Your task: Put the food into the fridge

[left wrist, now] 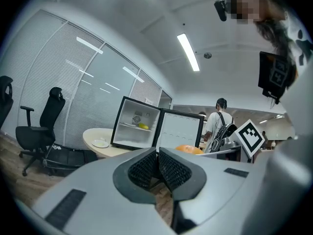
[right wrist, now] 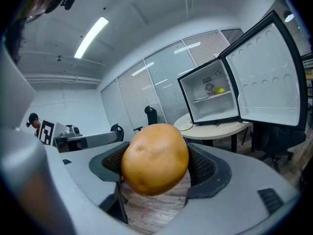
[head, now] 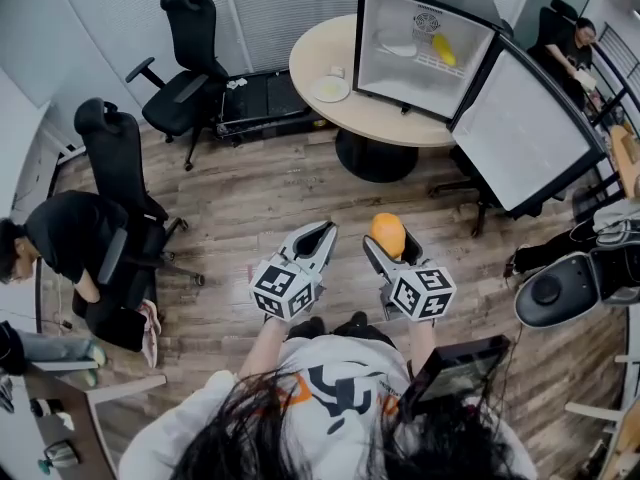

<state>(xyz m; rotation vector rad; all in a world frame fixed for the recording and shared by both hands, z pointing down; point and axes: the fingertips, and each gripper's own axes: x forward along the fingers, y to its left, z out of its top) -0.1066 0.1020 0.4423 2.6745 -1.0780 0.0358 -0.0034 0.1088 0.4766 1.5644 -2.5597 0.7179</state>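
A small fridge [head: 420, 43] stands on a round table [head: 318, 56], its door [head: 530, 128] swung wide to the right. A yellow item [head: 443, 50] lies on its shelf. My right gripper [head: 390, 244] is shut on a round orange-brown food item [head: 388, 233], held above the wooden floor well short of the table. In the right gripper view the food [right wrist: 155, 158] fills the jaws, with the fridge [right wrist: 210, 99] beyond. My left gripper [head: 322, 233] hangs beside it, shut [left wrist: 157, 154] with nothing in it; it also faces the fridge [left wrist: 134, 124].
A white plate [head: 330, 89] sits on the table left of the fridge. Black office chairs [head: 180, 68] stand at the back left, and a seated person [head: 70, 238] is at the left. Another person [head: 570, 48] is at the far right, near a black chair [head: 555, 288].
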